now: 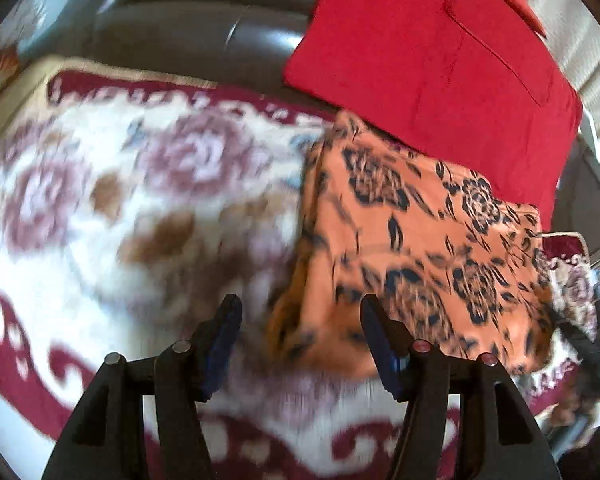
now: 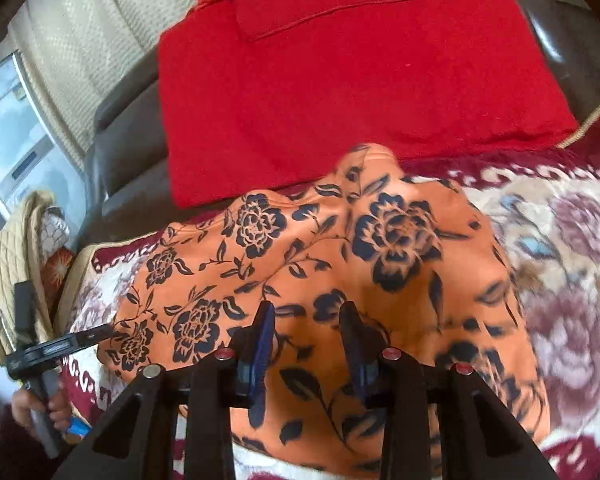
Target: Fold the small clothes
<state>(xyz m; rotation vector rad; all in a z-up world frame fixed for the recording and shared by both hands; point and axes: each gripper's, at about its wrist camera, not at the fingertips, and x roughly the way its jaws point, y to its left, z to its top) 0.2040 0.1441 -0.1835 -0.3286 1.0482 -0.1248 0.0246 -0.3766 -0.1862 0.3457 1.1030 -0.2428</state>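
Orange floral garment [image 2: 340, 264] lying folded on floral blanket [image 1: 100, 184], far edge touching red cushion [image 2: 340, 80]. Left gripper [image 1: 300, 322] fingers spread wide, nothing held. Right gripper [image 2: 307, 330] fingers apart over garment, empty.

We see one small orange garment [image 2: 340, 264] printed with dark navy roses and leaves (the left view blurs its pattern), lying flat but rumpled, folded over along one edge, its far corner touching the red cushion [image 2: 340, 80].
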